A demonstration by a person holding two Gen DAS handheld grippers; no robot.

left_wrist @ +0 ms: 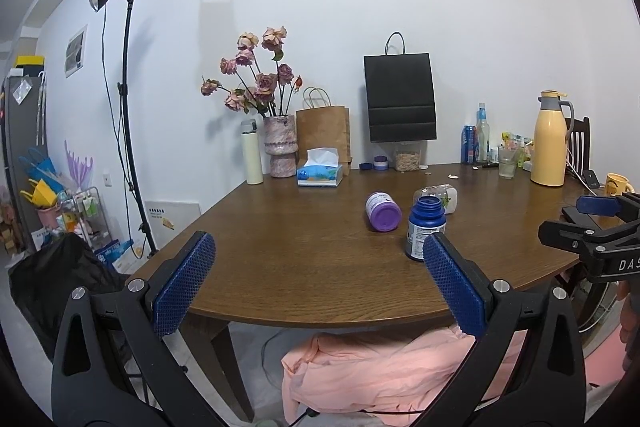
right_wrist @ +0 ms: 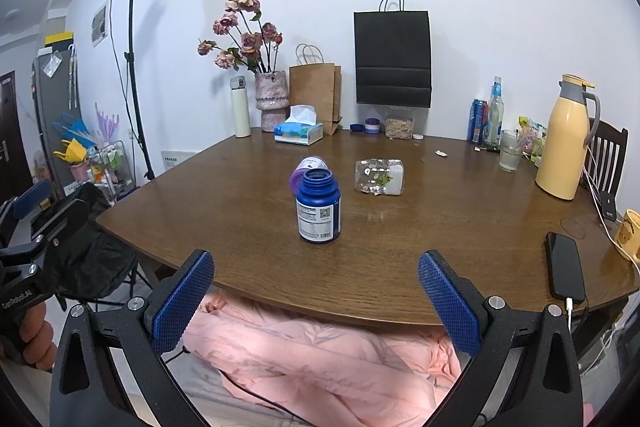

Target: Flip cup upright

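With both your left tool (left_wrist: 316,279) and right tool (right_wrist: 316,301) wide open and empty, reach past the upright blue bottle (right_wrist: 319,205) to the clear cup (right_wrist: 379,177) lying on its side on the desk (right_wrist: 420,247) just right of it, and grip its middle squarely.

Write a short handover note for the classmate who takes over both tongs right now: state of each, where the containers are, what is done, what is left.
Left tongs: open, empty, held back at the near table edge.
Right tongs: open, empty, also short of the table.
Blue bottle: upright, lid off, mid-table.
Purple bottle: on its side just behind the blue one.
Clear cup: on its side, right of the blue bottle.
Done: the blue bottle stands; nothing is gripped.
Left: stand up the clear cup, and probably the purple bottle.
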